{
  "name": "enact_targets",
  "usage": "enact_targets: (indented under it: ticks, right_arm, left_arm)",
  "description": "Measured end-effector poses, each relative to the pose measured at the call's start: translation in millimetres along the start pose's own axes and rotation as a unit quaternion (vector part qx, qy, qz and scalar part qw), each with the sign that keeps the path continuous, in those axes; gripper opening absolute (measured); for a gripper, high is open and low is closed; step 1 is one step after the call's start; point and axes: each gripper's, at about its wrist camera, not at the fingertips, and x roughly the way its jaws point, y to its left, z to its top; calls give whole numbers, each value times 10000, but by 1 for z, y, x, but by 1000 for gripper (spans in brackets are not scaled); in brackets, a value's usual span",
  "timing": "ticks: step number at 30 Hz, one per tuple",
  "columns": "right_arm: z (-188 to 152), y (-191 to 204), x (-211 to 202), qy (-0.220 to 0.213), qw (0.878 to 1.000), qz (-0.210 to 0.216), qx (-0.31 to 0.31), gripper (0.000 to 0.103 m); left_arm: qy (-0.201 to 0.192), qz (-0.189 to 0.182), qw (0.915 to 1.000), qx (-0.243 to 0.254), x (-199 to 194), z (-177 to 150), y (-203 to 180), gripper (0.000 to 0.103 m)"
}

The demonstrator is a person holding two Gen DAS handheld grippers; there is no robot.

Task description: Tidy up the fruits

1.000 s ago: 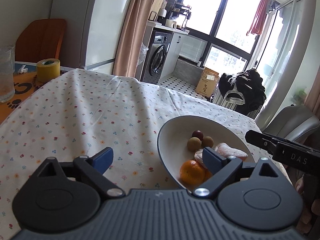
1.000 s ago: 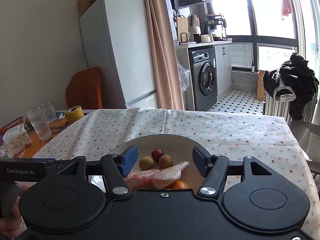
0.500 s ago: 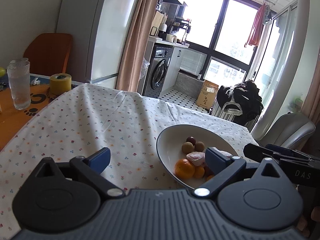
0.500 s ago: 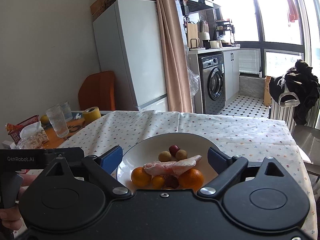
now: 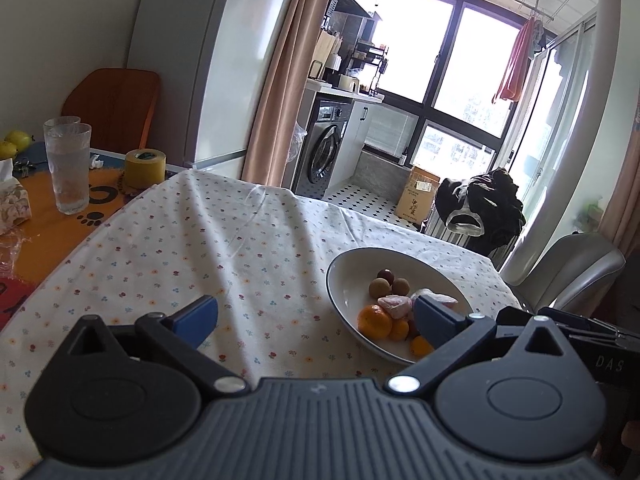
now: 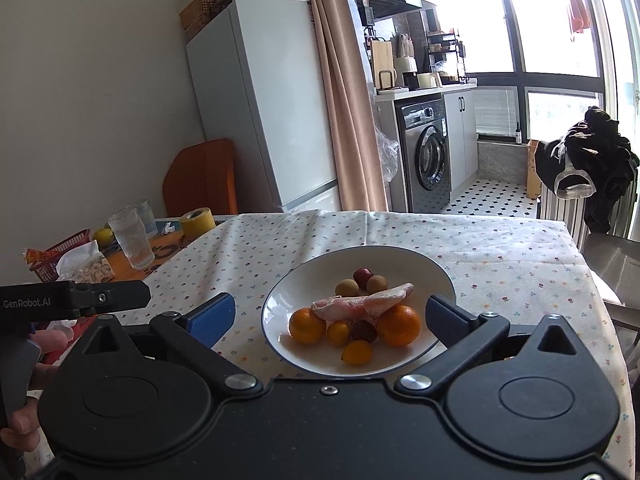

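Observation:
A white bowl (image 6: 442, 280) (image 5: 344, 276) with a dark rim stands on the flowered tablecloth. It holds two oranges (image 6: 307, 325), smaller yellow-orange fruits (image 6: 357, 351), round brown and dark red fruits (image 6: 347, 287) and a pink wrapped piece (image 6: 362, 304) on top. My right gripper (image 6: 328, 318) is open, raised in front of the bowl, with nothing between its fingers. My left gripper (image 5: 316, 316) is open too, to the left of the bowl; its right finger (image 5: 434, 318) hides part of the fruit.
Left of the cloth, an orange mat carries two glasses (image 5: 68, 168), a yellow tape roll (image 5: 145, 168), tissues (image 6: 80, 262) and a red basket (image 6: 60, 250). A grey chair (image 5: 568, 272) stands beyond the table's right edge. A hand (image 6: 36, 360) holds the left gripper's handle.
Both grippers have pulled back and risen from the bowl, so all of it and its fruit now show in the right wrist view. Both stay open.

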Motion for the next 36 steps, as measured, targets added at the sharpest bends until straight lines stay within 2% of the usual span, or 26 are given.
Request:
enact_targets:
  ticks: [12,26,32,36]
  right_arm:
    - [-6,11,-25,158,9996,249,11,103]
    - [-11,12,-52,312,9991,271,67,103]
    - [-16,12,-61,599,9973,428,-14,103]
    - [-22,12,-69,715,9967,370,-54,103]
  left_arm:
    - [151,-26,9991,384,-26,-9,-8,103]
    - [344,75,9974,627,-50,-18,-11,103]
    - [391,128,9972,631,-59,-21,-1,103]
    - [363,229,9968,669,-67,-21,5,103]
